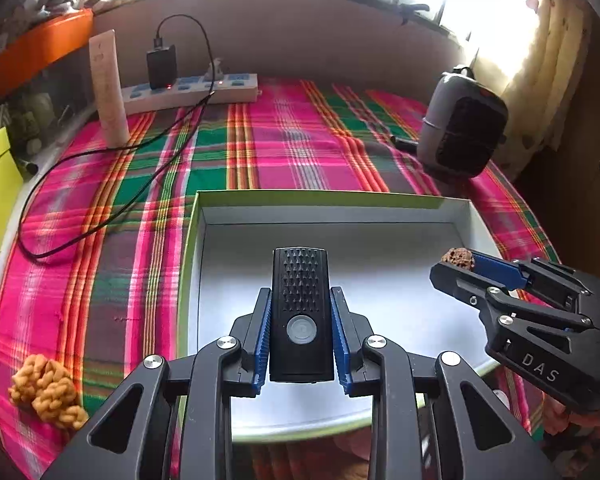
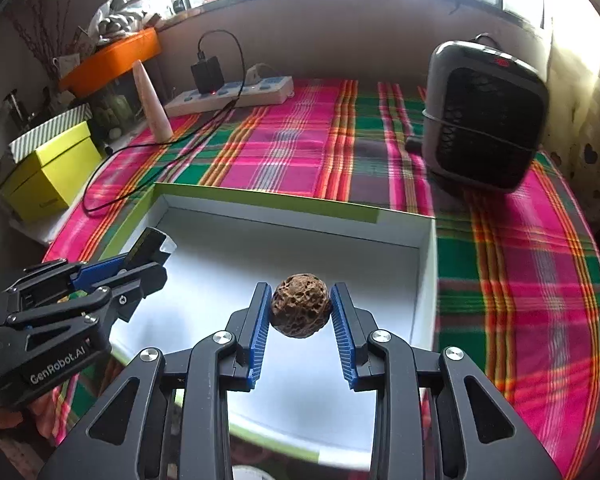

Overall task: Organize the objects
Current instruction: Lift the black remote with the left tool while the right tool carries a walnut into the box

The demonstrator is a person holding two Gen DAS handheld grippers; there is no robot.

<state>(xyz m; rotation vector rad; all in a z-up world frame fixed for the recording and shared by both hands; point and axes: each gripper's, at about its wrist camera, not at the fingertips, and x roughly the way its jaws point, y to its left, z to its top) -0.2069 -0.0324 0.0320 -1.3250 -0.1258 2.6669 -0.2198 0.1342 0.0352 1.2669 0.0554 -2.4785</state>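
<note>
My left gripper point(image 1: 301, 300) is shut on a black rectangular device point(image 1: 300, 312) with a ribbed top and a round button, held over the shallow white box point(image 1: 204, 216) with its green rim. The right gripper point(image 2: 300, 300) is shut on a brown pitted walnut point(image 2: 300, 311), also above the box point(image 2: 424, 256). In the left wrist view the right gripper point(image 1: 458, 260) shows at right with the walnut point(image 1: 456, 257) at its tips. The right wrist view has the left gripper point(image 2: 146, 254) at left, the black device point(image 2: 148, 246) sticking out of it.
A lumpy tan walnut kernel point(image 1: 46, 394) lies on the plaid cloth point(image 1: 292, 144) left of the box. A grey heater point(image 2: 484, 116), a power strip point(image 1: 188, 92) with charger and black cable point(image 1: 100, 184), a pale upright tube point(image 1: 108, 88) and a yellow box point(image 2: 52, 172) stand around.
</note>
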